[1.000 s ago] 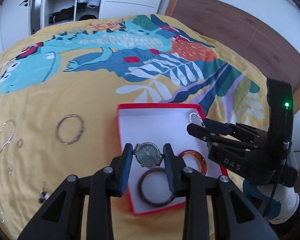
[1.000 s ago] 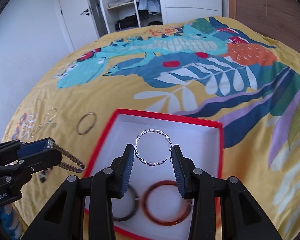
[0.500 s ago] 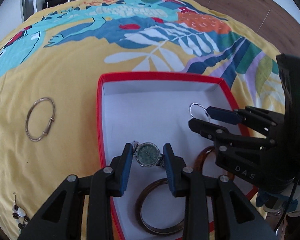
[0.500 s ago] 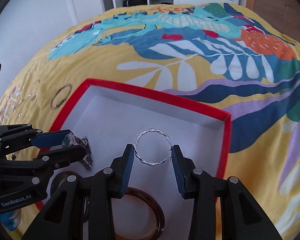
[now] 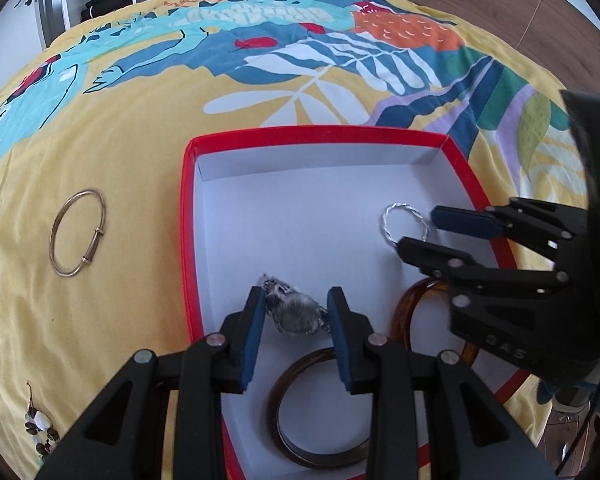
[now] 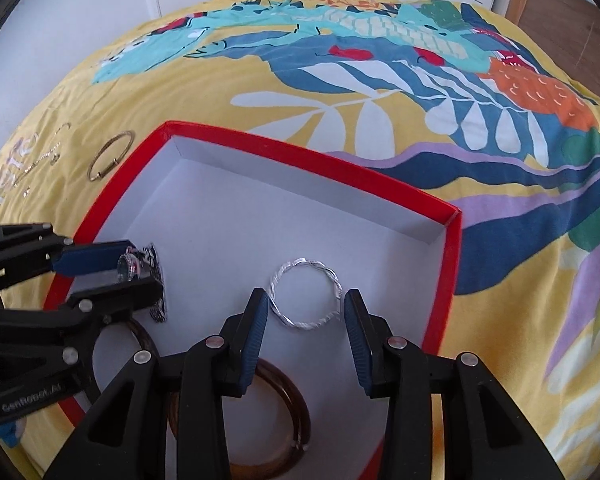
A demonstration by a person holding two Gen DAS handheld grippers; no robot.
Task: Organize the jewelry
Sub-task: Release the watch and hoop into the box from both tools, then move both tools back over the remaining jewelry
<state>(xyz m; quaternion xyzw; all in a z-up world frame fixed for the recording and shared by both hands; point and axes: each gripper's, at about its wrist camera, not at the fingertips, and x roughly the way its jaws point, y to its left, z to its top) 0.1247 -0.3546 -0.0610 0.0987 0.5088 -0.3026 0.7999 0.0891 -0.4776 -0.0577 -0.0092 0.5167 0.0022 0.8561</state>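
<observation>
Since half a second ago the watch [image 5: 296, 314] has tipped loose between the widened left gripper [image 5: 296, 320] at lower centre over the red box [image 5: 188, 216]; right view: right gripper [image 6: 305, 320] spread slightly, twisted silver bangle [image 6: 305, 300] lying between its pads, contact unclear.

The watch [image 5: 296, 314] is showing blurred between the left hand-held gripper [image 5: 296, 336] pads, its dial unreadable. The amber bangle [image 5: 416, 312] is lying partly hidden behind the right hand-held gripper [image 6: 305, 326]. A beaded piece [image 5: 40, 428], perhaps an earring, is being cut off near the left-wrist frame's edge. The chain [image 6: 36, 160] is appearing too small to make out.
</observation>
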